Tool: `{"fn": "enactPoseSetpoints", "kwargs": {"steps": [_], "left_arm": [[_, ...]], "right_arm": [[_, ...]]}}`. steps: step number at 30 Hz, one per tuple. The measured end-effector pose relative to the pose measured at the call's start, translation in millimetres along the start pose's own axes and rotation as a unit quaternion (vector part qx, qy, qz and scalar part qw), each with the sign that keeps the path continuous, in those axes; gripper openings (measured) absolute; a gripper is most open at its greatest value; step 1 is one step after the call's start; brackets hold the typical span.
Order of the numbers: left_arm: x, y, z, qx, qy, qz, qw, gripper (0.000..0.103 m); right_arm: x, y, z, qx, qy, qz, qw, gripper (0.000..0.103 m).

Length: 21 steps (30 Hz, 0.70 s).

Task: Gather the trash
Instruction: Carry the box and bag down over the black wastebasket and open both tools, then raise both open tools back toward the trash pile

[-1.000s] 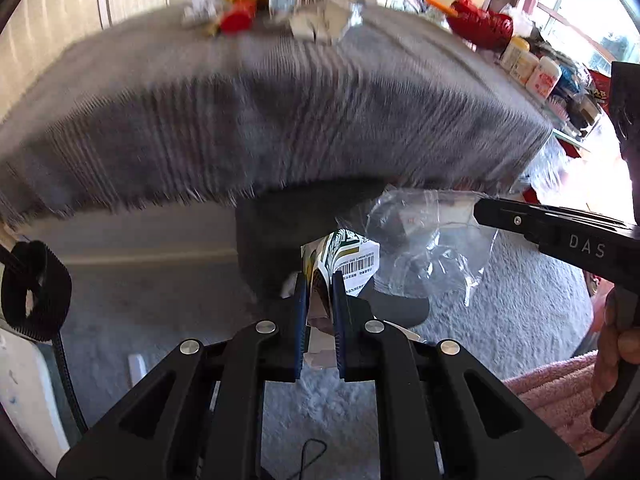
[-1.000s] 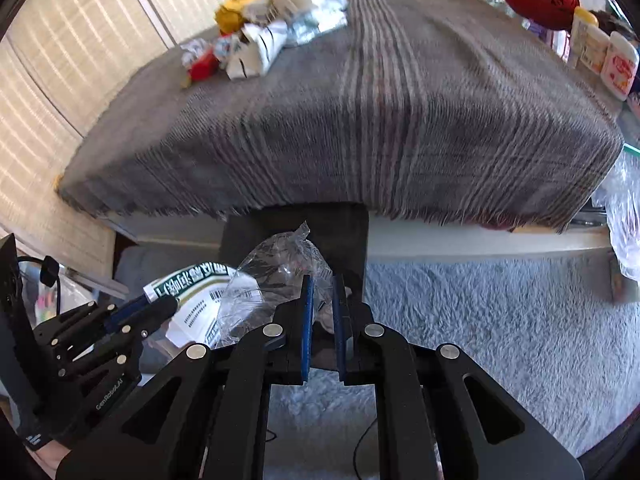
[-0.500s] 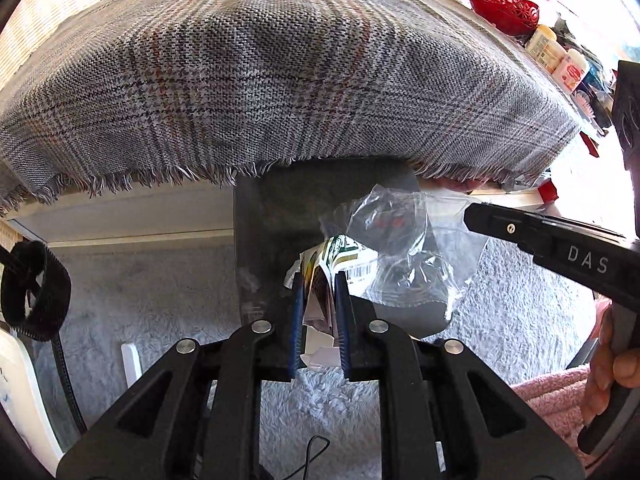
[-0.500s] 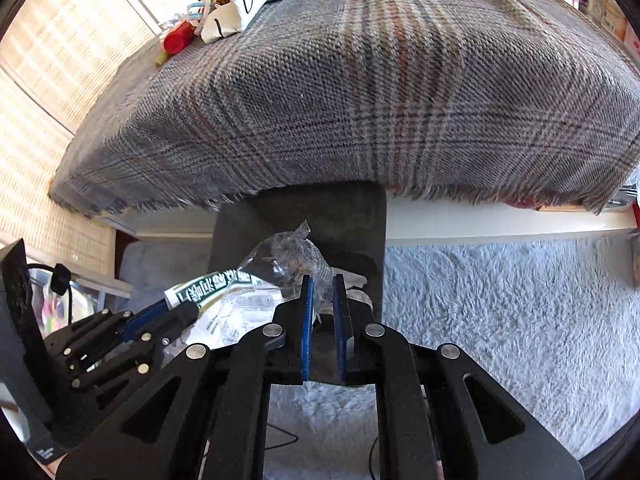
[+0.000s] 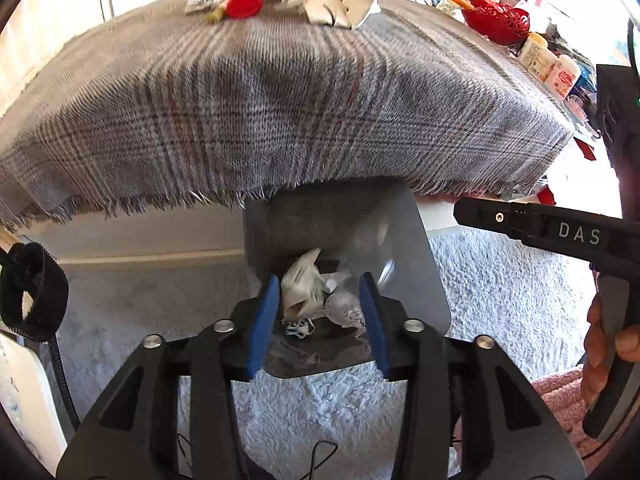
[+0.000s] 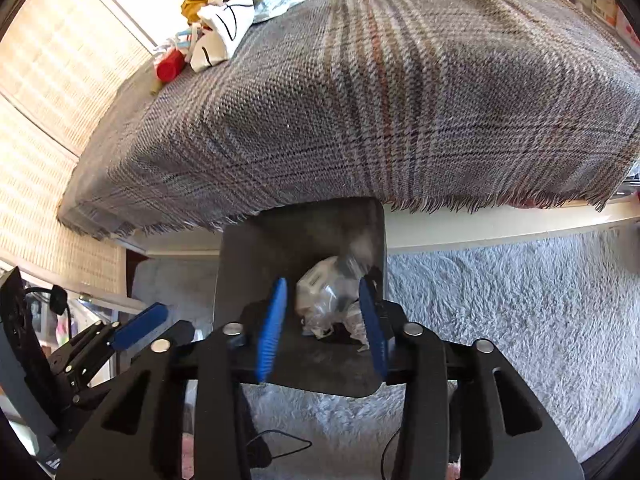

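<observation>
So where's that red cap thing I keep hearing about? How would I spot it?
Start at the big table draped in a grey plaid cloth. Look to its far edge, where a heap of crumpled wrappers and paper sits. The red cap lies at the left end of that heap, the only small, round, bright red piece among white, silver and yellow scraps.

It looked like a lived-in home: a low table under a fringed plaid cloth (image 5: 280, 120), shaggy pale carpet (image 6: 520, 300) on the floor, woven blinds (image 6: 48, 92) at the left, and toiletry bottles (image 5: 548, 64) (plus a red basket (image 5: 496, 20)) crowded far right
</observation>
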State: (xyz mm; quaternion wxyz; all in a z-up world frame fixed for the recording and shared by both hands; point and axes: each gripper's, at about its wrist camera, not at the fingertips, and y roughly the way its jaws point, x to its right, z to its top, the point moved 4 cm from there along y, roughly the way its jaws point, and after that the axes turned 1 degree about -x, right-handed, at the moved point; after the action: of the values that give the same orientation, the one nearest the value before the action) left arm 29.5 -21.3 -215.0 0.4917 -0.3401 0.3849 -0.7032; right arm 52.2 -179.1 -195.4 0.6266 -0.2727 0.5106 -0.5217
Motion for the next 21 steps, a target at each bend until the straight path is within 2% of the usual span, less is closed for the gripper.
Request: {"fn": "enactPoseSetpoints", "kwargs": {"steps": [2, 4, 5, 7, 13, 21], "left_arm": [[-0.8, -7.2, 0.9, 0.008, 0.001, 0.005, 1.0000, 0.054], [-3.8, -15.6, 4.0, 0.017, 0.000, 0.010, 0.9998, 0.063], [-5.7, -19.9, 5.6, 0.021, -0.001, 0.011, 0.9997, 0.066], [-9.9, -31.1, 10.6, 0.031, -0.004, 0.015, 0.9994, 0.080], [-25.1, -63.2, 42.3, 0.056, -0.007, 0.039, 0.9977, 0.094], [-39.8, -73.4, 90.9, 0.083, -0.010, 0.056, 0.9949, 0.095]], "right_arm": [[0.0, -6.0, 1.4, 0.009, -0.003, -0.002, 1.000, 0.057], [-0.2, -13.5, 3.2, 0.021, -0.006, -0.005, 1.000, 0.076], [-0.5, -17.4, 4.9, 0.026, -0.008, -0.003, 1.000, 0.080], [-1.8, -26.8, 9.7, 0.037, -0.012, 0.002, 0.999, 0.093], [-6.9, -53.7, 33.7, 0.057, -0.019, 0.001, 0.998, 0.100], [-29.9, -64.3, 83.3, 0.082, -0.034, 0.003, 0.996, 0.100]]}}
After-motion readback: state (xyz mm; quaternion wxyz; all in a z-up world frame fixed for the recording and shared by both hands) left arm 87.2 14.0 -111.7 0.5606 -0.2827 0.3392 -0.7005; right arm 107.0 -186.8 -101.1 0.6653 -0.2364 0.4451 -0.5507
